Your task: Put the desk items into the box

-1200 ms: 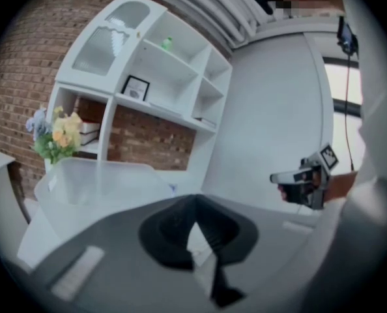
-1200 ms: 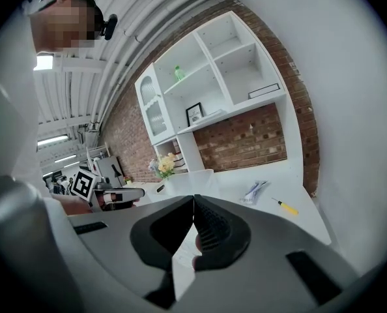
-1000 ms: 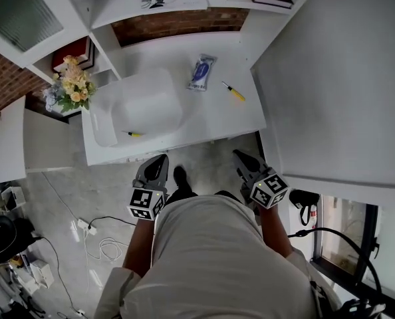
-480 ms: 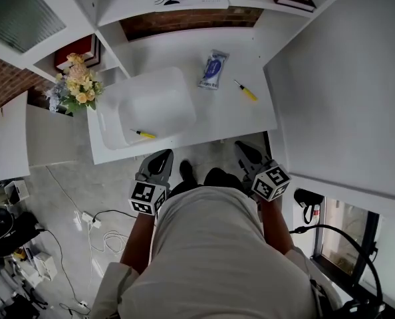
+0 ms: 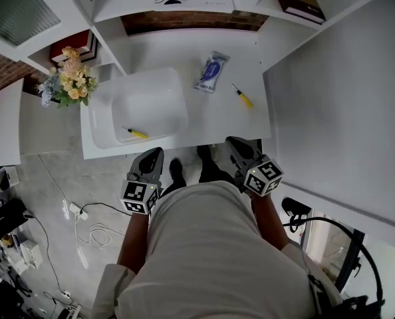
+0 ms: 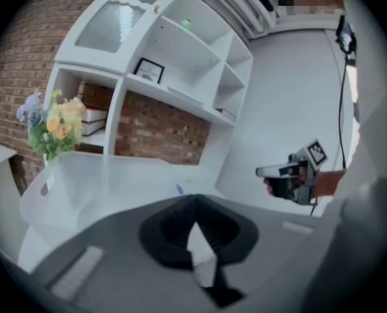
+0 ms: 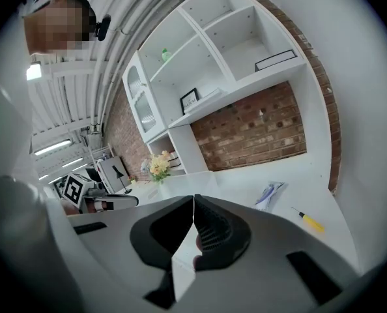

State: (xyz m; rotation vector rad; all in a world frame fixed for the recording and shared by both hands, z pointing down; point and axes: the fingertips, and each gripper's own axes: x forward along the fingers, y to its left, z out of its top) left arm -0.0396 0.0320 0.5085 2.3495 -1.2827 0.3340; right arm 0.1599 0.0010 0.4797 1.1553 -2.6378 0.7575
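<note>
Grey left gripper (image 6: 194,199), right gripper (image 7: 193,199): both closed.

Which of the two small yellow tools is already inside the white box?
The left yellow tool, lying on the floor of the white box. The right yellow tool lies out on the desk, beside the blue packet.

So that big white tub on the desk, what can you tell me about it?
The tub is a rectangular open-topped bin of milky, half-clear plastic with rounded corners and a broad rim. It stands upright on the left part of the white desk, near its front edge, close to a bunch of flowers. One small yellow pen-like item lies on its floor; nothing else shows inside.
</note>
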